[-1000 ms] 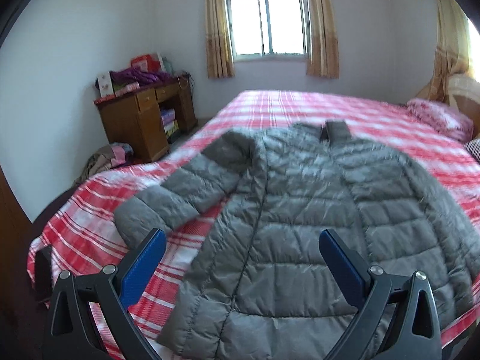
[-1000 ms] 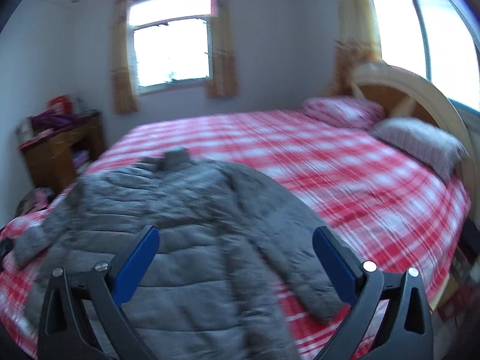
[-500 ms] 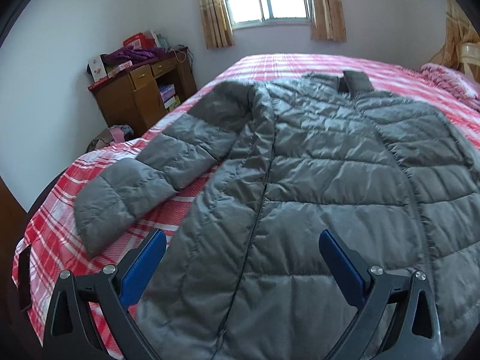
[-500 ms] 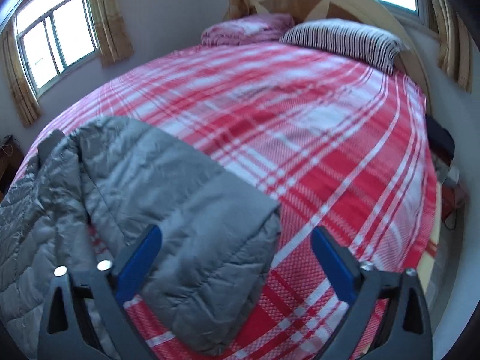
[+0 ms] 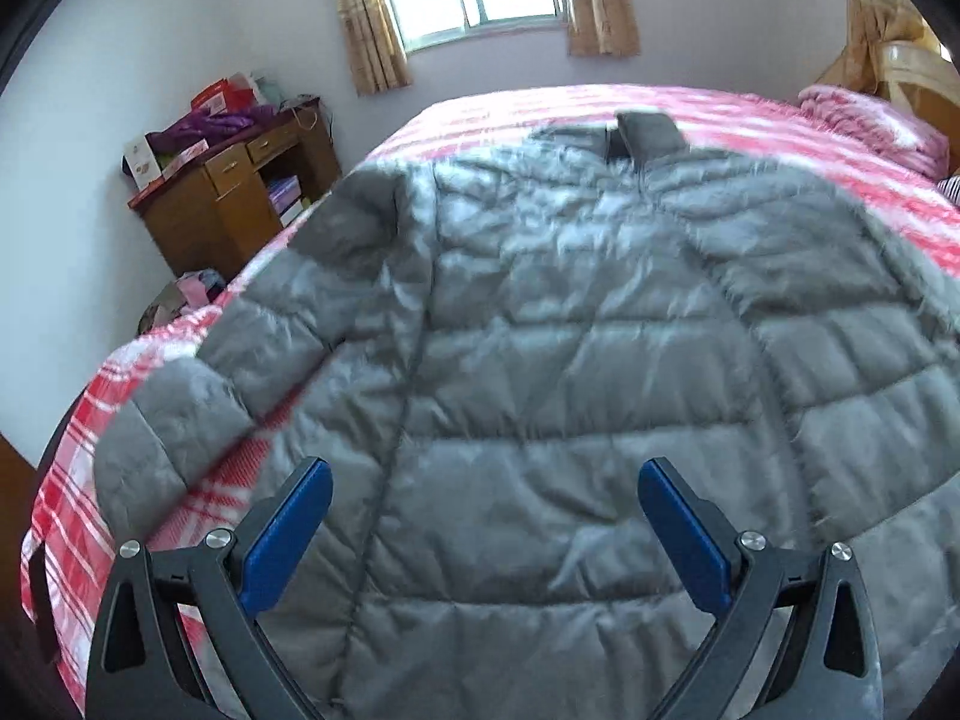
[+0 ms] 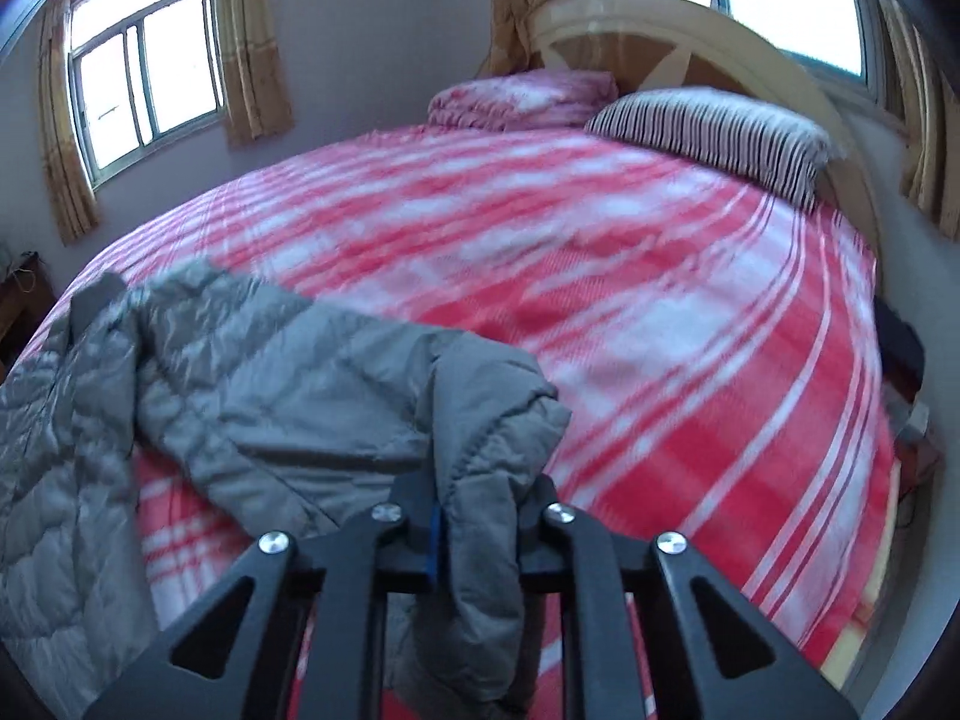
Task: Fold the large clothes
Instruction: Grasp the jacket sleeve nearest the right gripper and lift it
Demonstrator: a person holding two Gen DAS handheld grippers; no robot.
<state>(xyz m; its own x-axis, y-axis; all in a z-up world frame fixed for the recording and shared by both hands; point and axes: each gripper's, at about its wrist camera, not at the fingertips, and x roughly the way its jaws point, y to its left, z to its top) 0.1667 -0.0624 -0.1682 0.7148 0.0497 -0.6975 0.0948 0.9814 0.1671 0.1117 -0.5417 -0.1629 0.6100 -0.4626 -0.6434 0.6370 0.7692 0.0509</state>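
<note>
Right gripper (image 6: 477, 516), wide open a second ago, is closing on the cuff of the grey quilted puffer jacket (image 5: 570, 360) spread across the red-checked bedspread (image 6: 660, 330), left gripper (image 5: 483, 531) open above its hem — sleeve fold's starting, I'd say.

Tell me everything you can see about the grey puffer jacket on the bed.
The grey puffer jacket is quilted in stitched horizontal bands, with a slightly shiny, padded-looking shell and a dark collar at its far end. It lies spread flat on the red plaid bedspread, one sleeve angled out toward the bed's edge. The other sleeve's cuff is bunched between the jaws of the right gripper, which are closing on it. The left gripper hangs open over the lower body, not visibly touching it.
</note>
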